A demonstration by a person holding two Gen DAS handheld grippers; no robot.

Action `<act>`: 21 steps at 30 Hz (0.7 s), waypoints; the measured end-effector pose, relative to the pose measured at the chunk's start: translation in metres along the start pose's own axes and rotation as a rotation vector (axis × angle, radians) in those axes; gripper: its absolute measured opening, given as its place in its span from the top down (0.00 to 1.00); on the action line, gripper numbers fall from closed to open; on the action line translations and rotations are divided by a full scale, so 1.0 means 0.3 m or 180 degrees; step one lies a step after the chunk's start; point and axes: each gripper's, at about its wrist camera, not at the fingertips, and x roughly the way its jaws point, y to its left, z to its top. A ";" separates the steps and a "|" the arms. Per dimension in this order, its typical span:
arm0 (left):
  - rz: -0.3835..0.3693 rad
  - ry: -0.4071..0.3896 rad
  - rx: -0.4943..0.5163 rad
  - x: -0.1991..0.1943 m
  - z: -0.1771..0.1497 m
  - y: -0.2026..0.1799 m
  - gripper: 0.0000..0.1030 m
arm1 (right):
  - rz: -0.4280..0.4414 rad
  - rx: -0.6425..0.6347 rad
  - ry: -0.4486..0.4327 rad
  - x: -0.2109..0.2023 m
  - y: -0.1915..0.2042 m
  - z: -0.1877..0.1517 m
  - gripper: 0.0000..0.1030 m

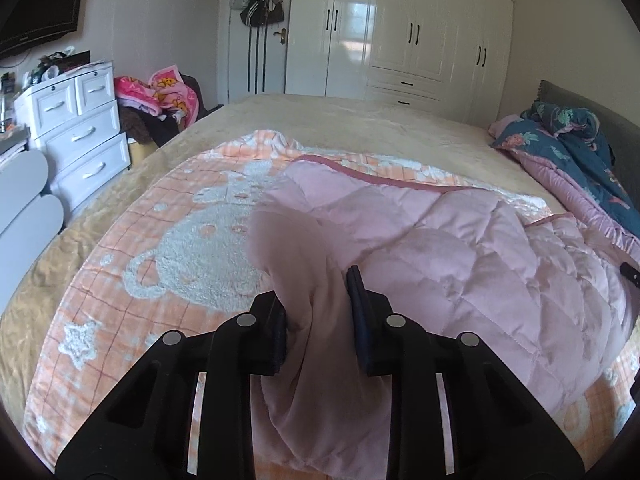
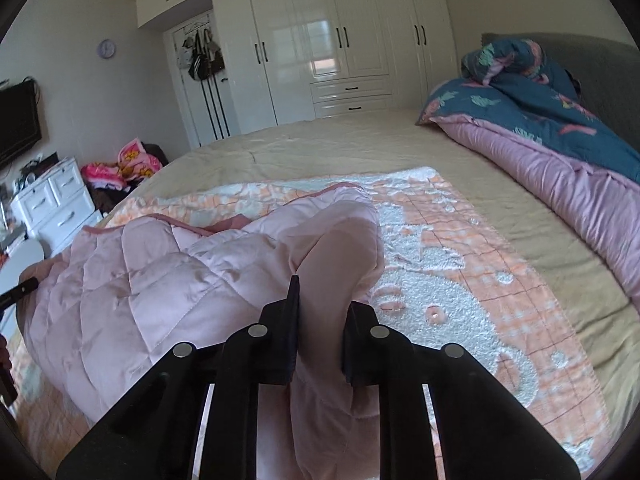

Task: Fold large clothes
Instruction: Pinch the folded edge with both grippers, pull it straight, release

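Pink quilted garment [image 1: 460, 248], probably a padded jacket, lies bunched on the orange bear blanket [image 1: 168, 248] on the bed [image 1: 360, 120]. Left gripper [image 1: 320, 312] and right gripper [image 2: 320, 320] jaws each clench a gathered edge, ready to lift and spread it.

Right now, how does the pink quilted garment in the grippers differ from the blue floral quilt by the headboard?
The pink quilted garment is plain; the blue floral quilt is patterned. The garment lies on the orange bear blanket, pinched by the left gripper and right gripper; the quilt sits heaped, untouched. Both are padded.
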 end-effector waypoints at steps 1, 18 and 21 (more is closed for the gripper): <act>0.0029 0.0007 0.0016 0.014 0.000 -0.003 0.82 | 0.0011 0.0046 0.0020 0.013 -0.008 0.002 0.85; 0.0240 0.0163 0.0029 0.095 -0.028 0.000 0.75 | -0.0358 -0.0082 0.0236 0.073 0.023 -0.014 0.68; 0.0291 0.0113 -0.0012 0.054 -0.010 0.005 0.64 | -0.0357 -0.0208 0.0154 0.029 0.072 -0.001 0.48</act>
